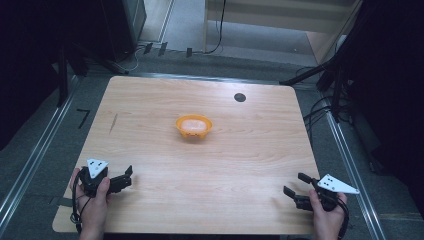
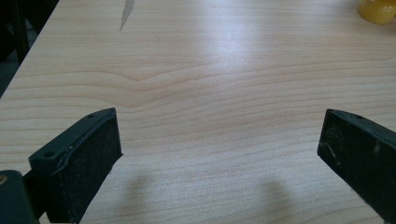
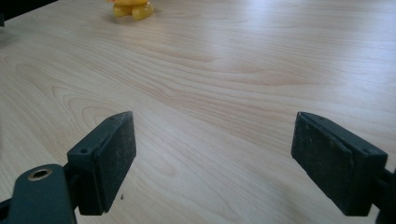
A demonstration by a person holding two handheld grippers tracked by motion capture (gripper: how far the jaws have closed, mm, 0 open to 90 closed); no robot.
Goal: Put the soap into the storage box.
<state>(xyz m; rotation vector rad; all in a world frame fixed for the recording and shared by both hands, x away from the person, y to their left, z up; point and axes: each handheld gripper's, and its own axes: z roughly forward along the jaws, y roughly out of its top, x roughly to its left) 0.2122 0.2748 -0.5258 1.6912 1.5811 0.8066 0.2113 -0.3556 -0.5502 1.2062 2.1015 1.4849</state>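
Both hand-held grippers, left (image 1: 125,177) and right (image 1: 295,189), are resting spread, empty; a careless one-sided pinch is risking tipping the light orange bowl (image 1: 194,126).

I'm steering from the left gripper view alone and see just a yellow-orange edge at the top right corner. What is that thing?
Observer: A small orange plastic bowl, alone near the middle of the light wooden table.
Operator: Where is the other gripper?
Observer: The right gripper sits at the table's near right corner, jaws apart, nothing between them.
Operator: Anything else on the table?
Observer: A small round dark spot lies near the far edge, beyond the bowl.
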